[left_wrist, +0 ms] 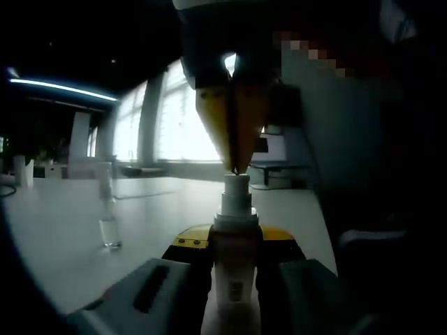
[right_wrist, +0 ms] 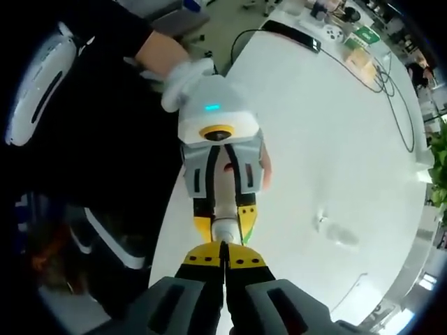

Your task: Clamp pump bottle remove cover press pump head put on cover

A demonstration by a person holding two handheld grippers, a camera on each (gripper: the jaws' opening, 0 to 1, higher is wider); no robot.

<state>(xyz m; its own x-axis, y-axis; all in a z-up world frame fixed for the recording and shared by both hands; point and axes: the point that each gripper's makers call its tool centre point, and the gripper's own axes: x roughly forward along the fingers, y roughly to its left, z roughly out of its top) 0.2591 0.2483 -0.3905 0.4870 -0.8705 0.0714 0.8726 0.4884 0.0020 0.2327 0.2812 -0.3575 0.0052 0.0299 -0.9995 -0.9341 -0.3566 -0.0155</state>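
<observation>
The pump bottle (left_wrist: pixel 234 269) stands upright between the left gripper's (left_wrist: pixel 234 241) jaws, which are shut on its body. Its white pump head (left_wrist: pixel 236 187) is bare. From above, the right gripper (left_wrist: pixel 236 166) comes down with its yellow fingers pressed together, tips touching the top of the pump head. In the right gripper view, looking down, the shut right gripper (right_wrist: pixel 223 252) meets the pump head (right_wrist: pixel 223 229), with the left gripper (right_wrist: pixel 223 222) around the bottle below it. The clear cover (left_wrist: pixel 108 213) stands apart on the white table (left_wrist: pixel 63 230); the cover (right_wrist: pixel 337 234) shows faintly from above.
A person's gloved hand (right_wrist: pixel 185 77) holds the left gripper at the table's near edge. Black cables (right_wrist: pixel 391 91), a dark flat device (right_wrist: pixel 293 35) and small items lie at the far end of the table (right_wrist: pixel 328 139). Bright windows (left_wrist: pixel 181 132) lie beyond.
</observation>
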